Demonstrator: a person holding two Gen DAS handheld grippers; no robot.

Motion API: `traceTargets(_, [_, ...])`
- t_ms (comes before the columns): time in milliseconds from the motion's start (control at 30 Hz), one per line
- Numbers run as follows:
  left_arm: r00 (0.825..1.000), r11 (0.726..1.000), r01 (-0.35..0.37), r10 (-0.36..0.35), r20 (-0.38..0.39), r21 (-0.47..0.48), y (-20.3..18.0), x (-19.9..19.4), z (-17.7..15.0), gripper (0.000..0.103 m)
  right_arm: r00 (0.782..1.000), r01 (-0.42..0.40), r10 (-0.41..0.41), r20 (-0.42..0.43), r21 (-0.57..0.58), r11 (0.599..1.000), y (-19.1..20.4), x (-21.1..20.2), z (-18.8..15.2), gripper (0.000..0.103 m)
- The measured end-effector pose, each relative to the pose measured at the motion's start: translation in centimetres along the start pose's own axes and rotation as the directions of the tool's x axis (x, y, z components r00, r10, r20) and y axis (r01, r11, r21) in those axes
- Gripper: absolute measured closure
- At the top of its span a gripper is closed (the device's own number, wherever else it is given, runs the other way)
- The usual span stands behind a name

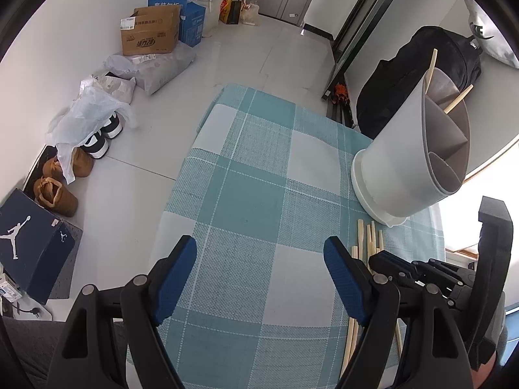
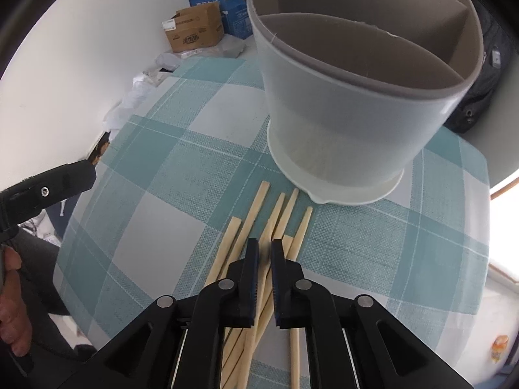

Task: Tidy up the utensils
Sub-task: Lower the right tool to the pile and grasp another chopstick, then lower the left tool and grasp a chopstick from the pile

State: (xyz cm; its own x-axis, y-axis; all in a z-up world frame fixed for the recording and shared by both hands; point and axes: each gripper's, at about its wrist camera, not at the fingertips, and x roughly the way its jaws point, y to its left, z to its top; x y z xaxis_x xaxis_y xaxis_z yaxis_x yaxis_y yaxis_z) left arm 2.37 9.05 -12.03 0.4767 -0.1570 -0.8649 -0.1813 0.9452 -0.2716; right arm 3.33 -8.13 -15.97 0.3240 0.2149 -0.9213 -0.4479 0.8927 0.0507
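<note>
Chopsticks, pale bamboo (image 2: 259,227), lie loose on the checked teal bench cloth (image 2: 155,201) just before the grey divided plastic holder (image 2: 350,97); my right tool (image 2: 264,249) has its jaws nearly pressed together around one stick; I judge neighbours may drag along; my left tool (image 1: 259,275) hovers spread wide, apart.

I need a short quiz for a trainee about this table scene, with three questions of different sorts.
1. True or false: the left gripper is wide open over bare tablecloth.
2. The right gripper is nearly closed around: A) a spoon B) a chopstick C) the holder's rim.
3. Fill in: two chopsticks already stand in the ___.

Key: 1 true; 2 B; 3 holder.
</note>
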Motion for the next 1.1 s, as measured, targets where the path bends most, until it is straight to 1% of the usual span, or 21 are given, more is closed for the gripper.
traceTargets(67, [1.000,1.000,-0.008,0.008,0.000,0.002,0.0,0.1,-0.1,0.026,1.000,-0.004,0.004,0.010,0.014,1.000,0.0,0.1,-0.1,0.096])
traceTargets(100, [1.000,1.000,-0.012,0.012,-0.001,0.003,0.0,0.1,-0.1,0.026,1.000,-0.008,0.007,0.012,0.028,1.000,-0.2,0.2,0.0,0.099])
traceTargets(200, [1.000,1.000,-0.016,0.016,-0.015,0.014,-0.3,0.4,-0.4,0.026,0.999,-0.033,0.030,0.045,0.074,0.997,-1.1,-0.4,-0.3,0.099])
traceTargets(333, [0.999,0.998,-0.020,0.023,-0.040,0.057,-1.4,1.0,-0.8,0.026,0.989,-0.083,0.066,0.135,0.122,0.989,-2.4,-2.6,-0.6,0.099])
traceTargets(433, [0.997,0.994,-0.012,0.021,-0.074,0.113,-3.0,1.7,-1.1,0.026,0.973,-0.122,0.087,0.214,0.153,0.981,-3.7,-4.9,-1.3,0.099])
traceTargets(500, [0.995,0.987,-0.008,0.024,-0.100,0.158,-4.2,2.2,-1.5,0.026,0.958,-0.158,0.106,0.266,0.182,0.971,-4.6,-6.3,-1.7,0.099])
traceTargets(533, [0.993,0.983,-0.007,0.029,-0.118,0.181,-4.8,2.6,-1.7,0.026,0.947,-0.190,0.126,0.296,0.196,0.962,-5.1,-7.1,-1.9,0.099])
traceTargets(567, [0.991,0.979,-0.008,0.034,-0.130,0.202,-5.4,2.9,-2.0,0.026,0.939,-0.204,0.131,0.319,0.206,0.957,-5.6,-7.8,-2.2,0.099])
traceTargets(667, [0.987,0.967,-0.020,0.059,-0.147,0.256,-6.5,3.5,-2.5,0.026,0.915,-0.241,0.145,0.377,0.222,0.945,-6.6,-9.5,-2.7,0.099])
traceTargets(700, [0.986,0.963,-0.027,0.069,-0.150,0.268,-6.7,3.6,-2.6,0.026,0.909,-0.249,0.146,0.391,0.225,0.942,-6.4,-9.5,-2.2,0.099])
traceTargets(733, [0.985,0.960,-0.036,0.081,-0.153,0.279,-7.0,3.8,-2.8,0.026,0.904,-0.254,0.147,0.403,0.228,0.940,-6.7,-9.9,-2.4,0.099])
traceTargets(833, [0.981,0.954,-0.057,0.108,-0.161,0.295,-7.2,4.2,-3.1,0.026,0.885,-0.285,0.157,0.438,0.245,0.927,-7.4,-10.8,-3.0,0.099])
traceTargets(900, [0.980,0.948,-0.079,0.129,-0.148,0.308,-7.3,4.2,-3.2,0.026,0.877,-0.295,0.158,0.455,0.249,0.922,-7.9,-11.3,-3.6,0.099])
traceTargets(967, [0.980,0.946,-0.092,0.142,-0.142,0.310,-7.3,4.0,-3.1,0.026,0.871,-0.294,0.150,0.468,0.253,0.922,-8.4,-11.7,-4.0,0.099])
traceTargets(1100, [0.978,0.954,-0.105,0.151,-0.147,0.281,-6.9,4.1,-3.0,0.026,0.864,-0.305,0.147,0.481,0.268,0.914,-9.8,-12.2,-4.0,0.099])
